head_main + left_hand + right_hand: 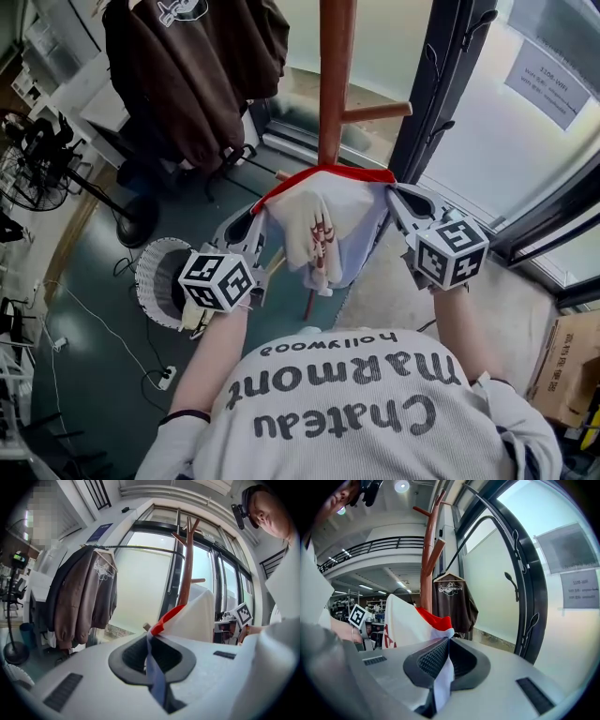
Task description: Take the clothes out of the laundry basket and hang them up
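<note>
Place is reading as an open workroom or lab in a commercial building, not a home. A railed gallery (pixel 370 545) is running round an upper level under recessed ceiling lights (pixel 401 485). White cables and a power strip (pixel 166 378) are lying on the teal floor (pixel 94 281), a pedestal fan (pixel 21 187) is standing by, a cardboard box (pixel 567 370) is sitting near dark-framed glass doors (pixel 441 84) carrying a printed notice (pixel 548 80)
</note>
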`<control>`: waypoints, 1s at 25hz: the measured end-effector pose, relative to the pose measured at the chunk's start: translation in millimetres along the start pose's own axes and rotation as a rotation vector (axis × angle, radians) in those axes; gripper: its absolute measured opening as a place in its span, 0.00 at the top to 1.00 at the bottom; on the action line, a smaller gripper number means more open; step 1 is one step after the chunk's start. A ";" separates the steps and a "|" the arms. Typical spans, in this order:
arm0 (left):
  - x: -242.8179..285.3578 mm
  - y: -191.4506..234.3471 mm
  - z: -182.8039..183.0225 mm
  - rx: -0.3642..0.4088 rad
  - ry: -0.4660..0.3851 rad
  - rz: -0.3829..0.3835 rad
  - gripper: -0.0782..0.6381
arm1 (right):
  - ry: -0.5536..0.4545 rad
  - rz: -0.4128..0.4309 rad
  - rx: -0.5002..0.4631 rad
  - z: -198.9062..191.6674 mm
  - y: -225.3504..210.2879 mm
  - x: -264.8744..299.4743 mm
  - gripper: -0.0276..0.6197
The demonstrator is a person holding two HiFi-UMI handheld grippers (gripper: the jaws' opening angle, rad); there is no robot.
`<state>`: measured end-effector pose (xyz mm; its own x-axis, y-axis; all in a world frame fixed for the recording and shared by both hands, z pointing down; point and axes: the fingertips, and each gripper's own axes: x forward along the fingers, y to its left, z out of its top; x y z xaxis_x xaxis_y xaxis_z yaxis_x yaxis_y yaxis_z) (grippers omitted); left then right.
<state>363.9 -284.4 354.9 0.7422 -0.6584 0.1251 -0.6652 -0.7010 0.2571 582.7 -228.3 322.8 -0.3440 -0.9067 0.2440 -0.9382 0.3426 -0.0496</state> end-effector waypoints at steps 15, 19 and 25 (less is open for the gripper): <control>11.0 -16.3 -38.3 -0.060 0.073 -0.076 0.87 | 0.106 0.090 0.015 -46.7 40.0 28.7 0.91; 10.4 -17.5 -39.8 -0.069 0.074 -0.084 0.87 | 0.121 0.097 0.011 -50.0 46.2 33.6 0.91; 9.7 -25.5 -43.1 -0.067 0.073 -0.106 0.87 | 0.127 0.130 0.040 -57.6 64.3 41.0 0.91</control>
<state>391.6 -261.1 390.8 0.8135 -0.5583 0.1626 -0.5777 -0.7442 0.3353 510.5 -229.3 385.4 -0.4574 -0.8159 0.3536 -0.8876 0.4429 -0.1263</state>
